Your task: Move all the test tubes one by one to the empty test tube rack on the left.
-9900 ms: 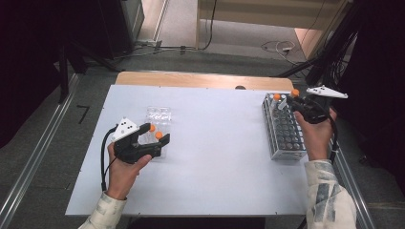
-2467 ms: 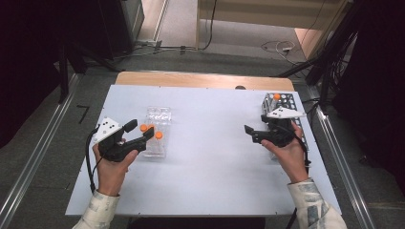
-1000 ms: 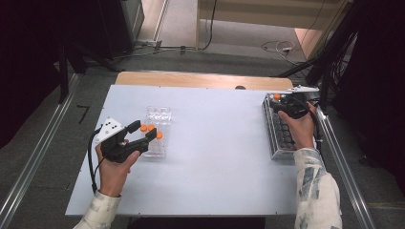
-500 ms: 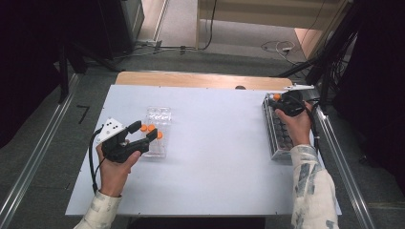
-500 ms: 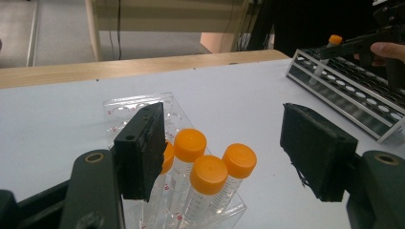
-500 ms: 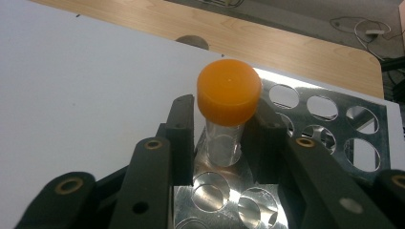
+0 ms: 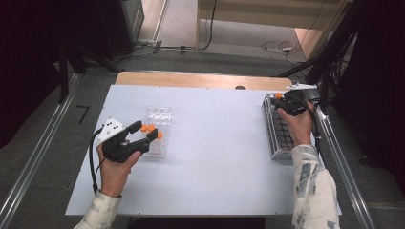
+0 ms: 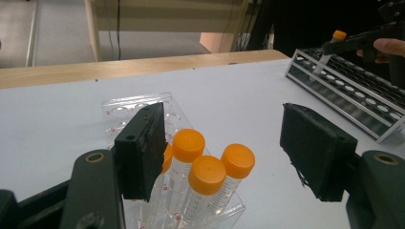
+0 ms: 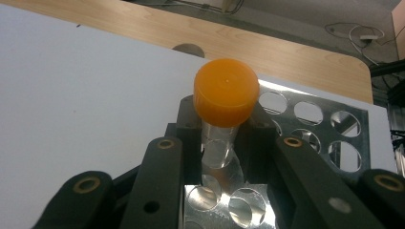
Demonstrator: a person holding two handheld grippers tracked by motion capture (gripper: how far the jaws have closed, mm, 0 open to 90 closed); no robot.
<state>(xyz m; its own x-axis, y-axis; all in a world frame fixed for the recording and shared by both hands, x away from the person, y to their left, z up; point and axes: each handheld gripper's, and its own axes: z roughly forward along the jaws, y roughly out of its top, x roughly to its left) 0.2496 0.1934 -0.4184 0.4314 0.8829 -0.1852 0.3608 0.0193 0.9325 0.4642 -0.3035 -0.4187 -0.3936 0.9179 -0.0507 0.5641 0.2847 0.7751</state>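
Two grippers work at a white table (image 7: 215,143), one in each of a person's hands. The right gripper (image 9: 220,143) is at the far right of the table, over the far end of a metal rack (image 7: 279,131) full of round holes. Its jaws have just closed and now clamp a clear tube (image 9: 217,145) with an orange cap (image 9: 225,90); the pads press on the tube just under the cap. The tube hangs tilted above the rack's holes, its lower end just over the metal plate. In the left gripper view this tube (image 8: 327,55) appears far off, slanting down toward the rack (image 8: 353,90).

The left gripper (image 7: 145,136) rests at the near left of the table, beside a clear plastic tray (image 7: 157,129). Its jaws stand apart with nothing between the pads. In the left gripper view, four tubes with orange caps (image 8: 207,174) stand close together in the near end of the tray (image 8: 138,107), just in front of the open jaws, leaning slightly. One cap is partly hidden behind the left jaw. The far rows of the tray hold no tubes.

A wooden board (image 7: 200,80) lies along the far edge of the table.
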